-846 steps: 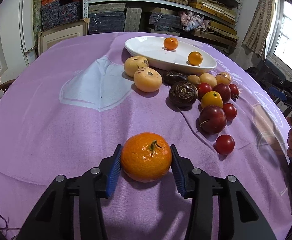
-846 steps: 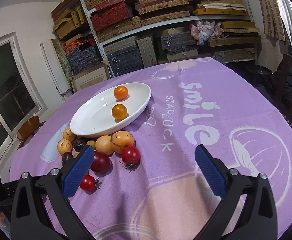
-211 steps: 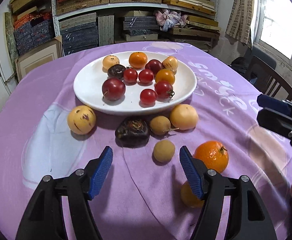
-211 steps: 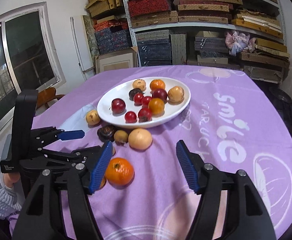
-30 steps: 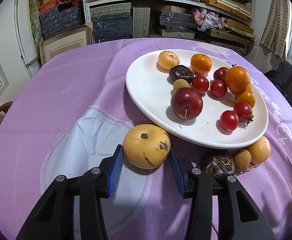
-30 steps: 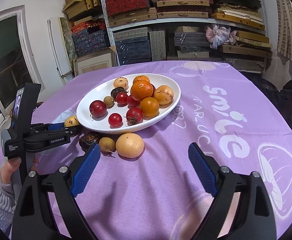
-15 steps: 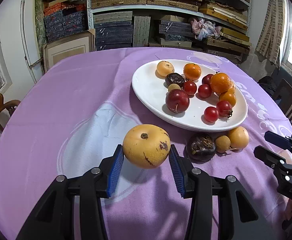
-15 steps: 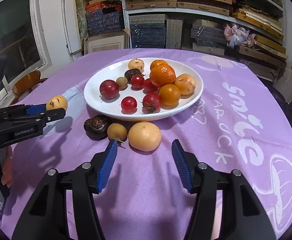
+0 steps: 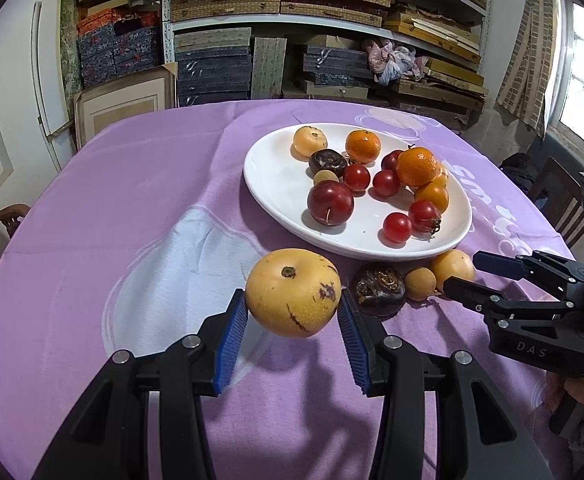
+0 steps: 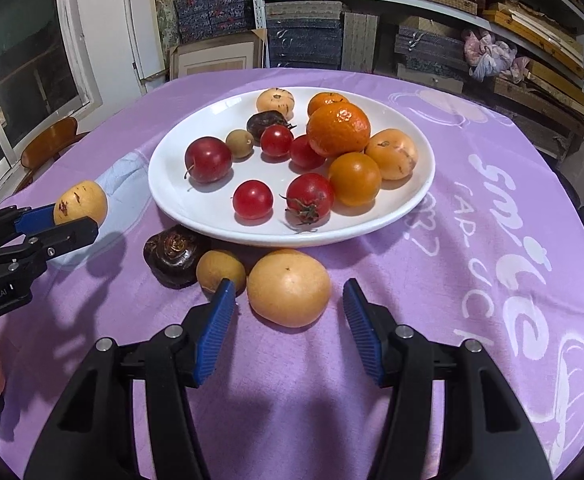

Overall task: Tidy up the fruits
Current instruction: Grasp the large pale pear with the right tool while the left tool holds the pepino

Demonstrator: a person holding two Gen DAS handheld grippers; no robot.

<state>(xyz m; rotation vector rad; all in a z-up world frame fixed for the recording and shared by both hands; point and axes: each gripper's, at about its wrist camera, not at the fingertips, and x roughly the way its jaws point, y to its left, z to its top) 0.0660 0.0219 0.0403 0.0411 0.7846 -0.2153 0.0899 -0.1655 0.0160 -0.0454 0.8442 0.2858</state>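
Observation:
My left gripper [image 9: 292, 316] is shut on a yellow spotted melon [image 9: 293, 292] and holds it above the purple cloth, left of the white plate [image 9: 276, 172]. The melon also shows in the right wrist view [image 10: 80, 201]. The plate [image 10: 172, 192] holds several tomatoes, oranges and plums. My right gripper [image 10: 289, 312] is open, its jaws on either side of a pale yellow round fruit [image 10: 289, 288] that lies on the cloth in front of the plate. A small tan fruit [image 10: 220, 270] and a dark wrinkled fruit [image 10: 174, 255] lie beside it.
The round table is covered by a purple cloth [image 10: 491, 240] with white print. Shelves with stacked boxes [image 9: 228, 64] stand behind it. A wooden chair [image 10: 50, 140] is at the left and another chair [image 9: 559, 196] at the right.
My left gripper has lifted the melon higher off the cloth. My right gripper has moved forward and down, so its jaws now flank the pale yellow fruit.

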